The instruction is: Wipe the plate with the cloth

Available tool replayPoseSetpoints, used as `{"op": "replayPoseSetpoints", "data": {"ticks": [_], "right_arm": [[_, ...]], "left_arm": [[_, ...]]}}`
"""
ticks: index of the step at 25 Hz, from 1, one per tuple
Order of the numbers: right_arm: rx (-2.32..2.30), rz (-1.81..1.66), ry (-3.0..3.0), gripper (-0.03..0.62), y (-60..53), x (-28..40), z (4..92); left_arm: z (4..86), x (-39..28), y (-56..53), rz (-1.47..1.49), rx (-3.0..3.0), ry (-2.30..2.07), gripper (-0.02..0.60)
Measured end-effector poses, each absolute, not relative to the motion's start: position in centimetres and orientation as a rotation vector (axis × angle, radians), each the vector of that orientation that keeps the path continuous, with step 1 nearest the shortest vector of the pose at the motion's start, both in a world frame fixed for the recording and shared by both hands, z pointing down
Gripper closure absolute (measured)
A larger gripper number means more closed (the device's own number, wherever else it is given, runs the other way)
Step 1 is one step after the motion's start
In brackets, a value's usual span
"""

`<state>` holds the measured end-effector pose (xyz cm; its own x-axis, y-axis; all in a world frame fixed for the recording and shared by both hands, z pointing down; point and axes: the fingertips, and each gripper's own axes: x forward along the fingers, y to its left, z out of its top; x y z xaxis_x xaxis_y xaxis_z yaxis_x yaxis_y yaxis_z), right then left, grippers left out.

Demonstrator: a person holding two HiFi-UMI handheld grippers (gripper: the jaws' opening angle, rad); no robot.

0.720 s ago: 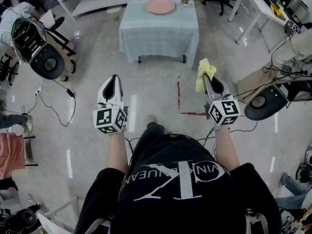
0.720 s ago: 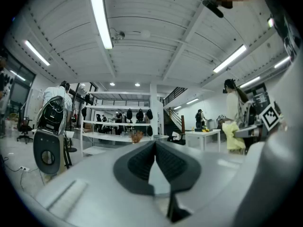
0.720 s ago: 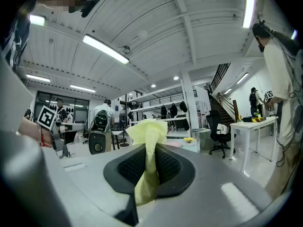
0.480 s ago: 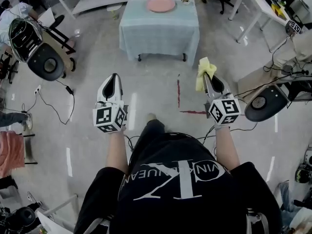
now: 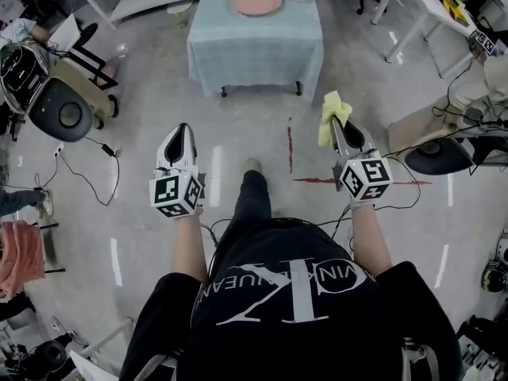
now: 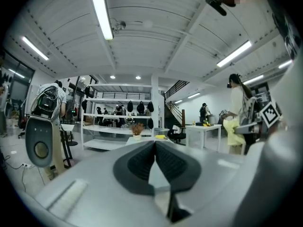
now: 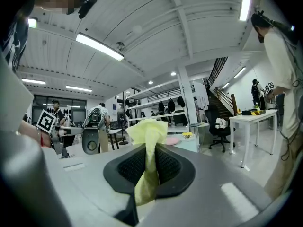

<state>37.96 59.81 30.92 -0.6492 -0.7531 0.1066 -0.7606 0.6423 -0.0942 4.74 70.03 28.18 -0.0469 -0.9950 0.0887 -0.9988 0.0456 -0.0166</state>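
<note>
Two claws are out over the floor (image 5: 238, 125), both well short of the worktop (image 5: 254, 50) ahead. The right claw (image 7: 150, 148) is pinching the yellow cloth (image 7: 147, 126). The right gripper view shows the fabric squeezed between the dark pads and bunching up above them, where the head view shows only a yellow tuft flopping off the tip. The left claw (image 6: 154, 144) is pressed together with nothing in it, plain in the left gripper view and harder to judge from above. The pink plate (image 5: 256, 1) sits on the pale checked worktop, well apart from the cloth. Only the head view catches the red tape mark (image 5: 290, 153) on the floor between the claws.
</note>
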Motion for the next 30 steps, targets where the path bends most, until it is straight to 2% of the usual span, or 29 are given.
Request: {"op": "replayPoseSetpoints", "data": {"ticks": [12,30], "right_arm": [[1.32,0.244,-2.735,0.553,48.6,34.8,30.7],[1.395,0.318,-2.676,0.553,34.1,24.8,31.7]], "left_arm": [[28.2,1.8,56.9,0.104,2.166,-2.148,0.581],[28.5,-7.8,40.1,0.136,2.235,-2.052,0.581]]}}
